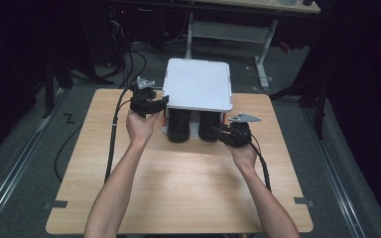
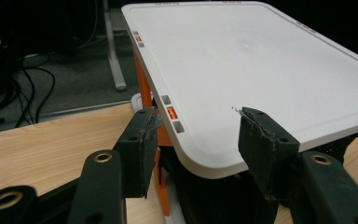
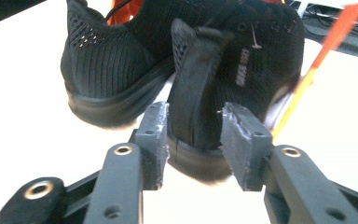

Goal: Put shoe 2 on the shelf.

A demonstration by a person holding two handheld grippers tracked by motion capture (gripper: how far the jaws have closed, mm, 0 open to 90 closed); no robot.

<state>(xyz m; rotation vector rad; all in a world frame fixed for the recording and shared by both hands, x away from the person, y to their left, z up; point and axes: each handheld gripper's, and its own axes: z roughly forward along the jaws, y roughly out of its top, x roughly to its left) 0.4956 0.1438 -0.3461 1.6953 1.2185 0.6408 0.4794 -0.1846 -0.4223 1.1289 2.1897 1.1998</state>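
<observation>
Jaws of the right gripper [image 3: 192,140] pinch the heel of the nearer black shoe [image 3: 223,79] under the white rack [image 1: 197,84]; its twin [image 3: 107,70] stands just beside. Left gripper [image 2: 193,140] jaws are spread around the rack's top corner on the bench [image 1: 178,183].

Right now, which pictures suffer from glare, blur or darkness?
High view: dark surroundings, a bright patch on the table. Left gripper view: the white lid is pale but sharp. Right gripper view: the surface under the black shoes is washed out, the orange strut is blurred.
</observation>
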